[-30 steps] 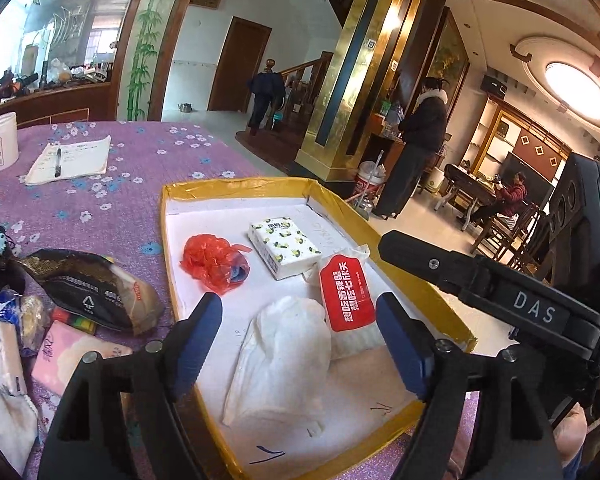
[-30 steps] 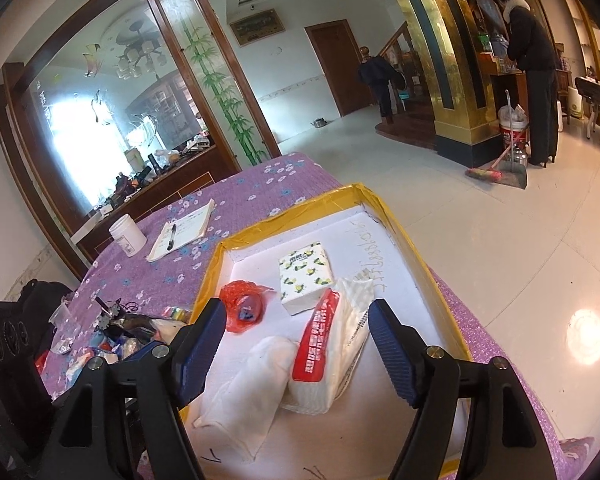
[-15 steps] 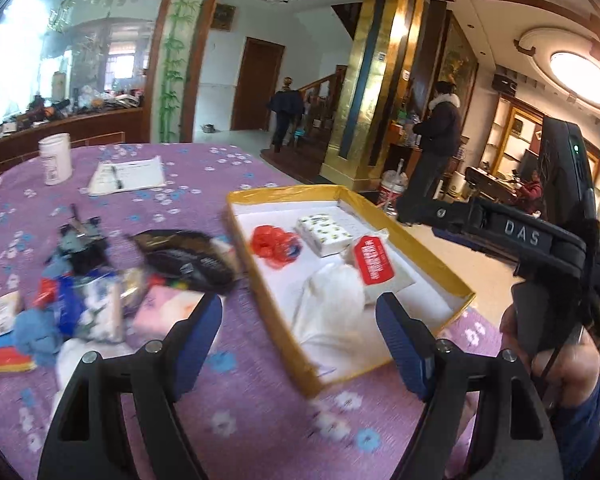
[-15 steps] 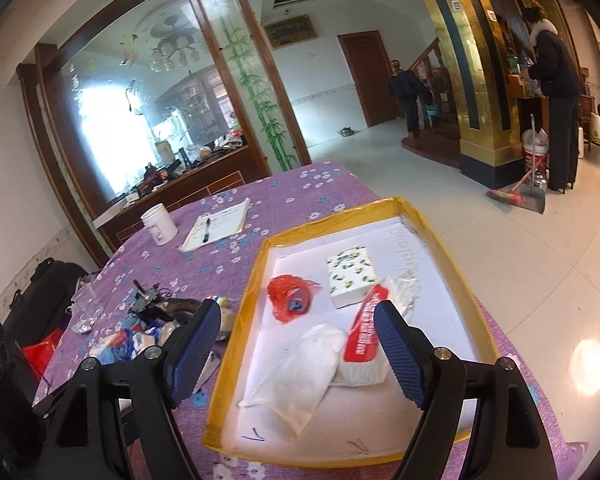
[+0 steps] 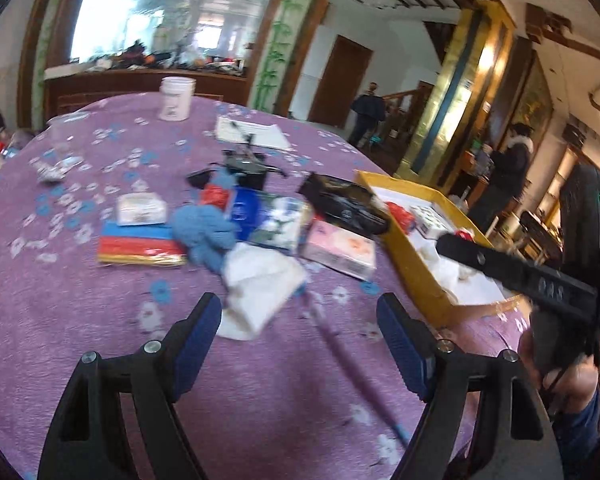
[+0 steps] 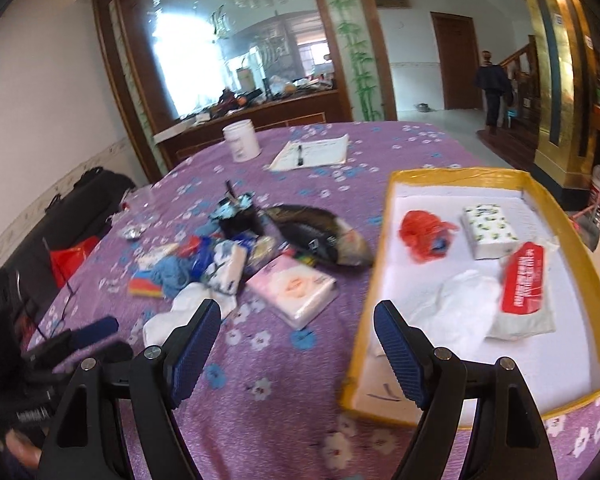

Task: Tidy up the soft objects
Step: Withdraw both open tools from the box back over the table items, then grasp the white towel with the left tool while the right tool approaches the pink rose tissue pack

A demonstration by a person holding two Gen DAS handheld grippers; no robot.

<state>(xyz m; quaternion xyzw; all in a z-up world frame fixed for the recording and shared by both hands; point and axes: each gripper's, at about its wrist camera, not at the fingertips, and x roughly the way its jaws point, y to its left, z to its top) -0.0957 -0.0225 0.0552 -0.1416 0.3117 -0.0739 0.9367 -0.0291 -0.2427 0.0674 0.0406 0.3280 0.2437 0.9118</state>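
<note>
A pile of soft things lies on the purple flowered tablecloth: a white cloth (image 5: 260, 280), a blue knitted clump (image 5: 204, 236), a pink tissue pack (image 5: 340, 250), a floral pack (image 6: 228, 264) and a black bag (image 5: 344, 204). My left gripper (image 5: 300, 332) stands open and empty just short of the white cloth. To the right is the yellow-rimmed tray (image 6: 374, 280). It holds a red bag (image 6: 424, 236), a patterned tissue pack (image 6: 488, 232), a red-labelled pack (image 6: 524, 284) and a white cloth (image 6: 456, 308). My right gripper (image 6: 296, 336) is open and empty, over the tablecloth between pile and tray.
A striped sponge stack (image 5: 140, 246) and a small white packet (image 5: 140, 208) lie left of the pile. Farther back stand a white jar (image 6: 242, 142), a notepad with a pen (image 6: 312, 152) and a black gadget (image 5: 246, 164). People stand in the room beyond the table.
Both grippers have swung left, away from the tray and toward the pile on the tablecloth. The right jaws stand a little wider than a second ago. Nothing was picked up.
</note>
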